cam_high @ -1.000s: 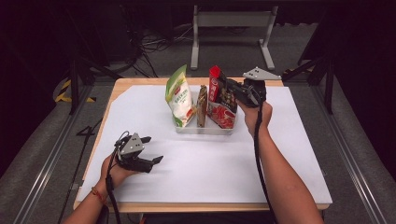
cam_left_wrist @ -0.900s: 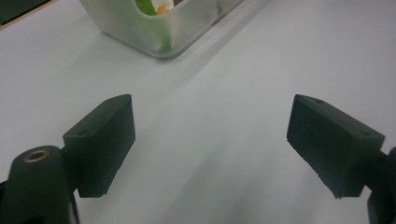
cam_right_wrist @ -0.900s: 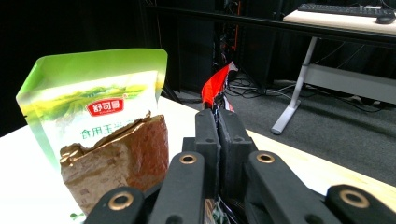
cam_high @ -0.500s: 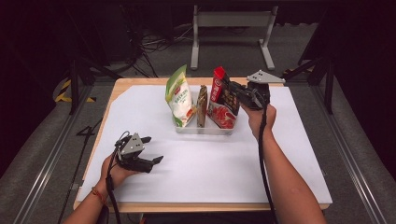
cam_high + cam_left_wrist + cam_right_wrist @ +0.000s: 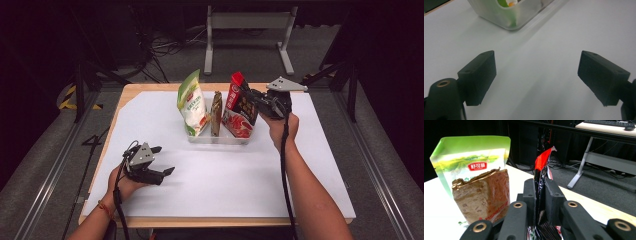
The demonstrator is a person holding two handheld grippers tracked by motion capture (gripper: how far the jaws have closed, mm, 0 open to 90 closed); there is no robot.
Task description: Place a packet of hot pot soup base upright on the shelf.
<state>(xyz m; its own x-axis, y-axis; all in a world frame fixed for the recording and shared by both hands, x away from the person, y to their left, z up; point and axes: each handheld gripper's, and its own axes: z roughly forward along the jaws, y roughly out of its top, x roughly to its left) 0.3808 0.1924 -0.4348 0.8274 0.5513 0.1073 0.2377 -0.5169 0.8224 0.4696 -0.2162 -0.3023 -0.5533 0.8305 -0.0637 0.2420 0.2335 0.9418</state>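
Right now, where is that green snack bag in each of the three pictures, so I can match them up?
High view: the green bag stands at the left end of the clear tray, mid-table.
Left gripper view: top edge, a green blur behind the tray's frosted wall.
Right gripper view: upper left, behind the brown bag.
Shared landmark: the white sheet under the tray.

The left gripper [image 5: 161,161] is held low with jaws wide apart. The right gripper [image 5: 248,102] is raised at arm's length, its jaws just opening slightly.
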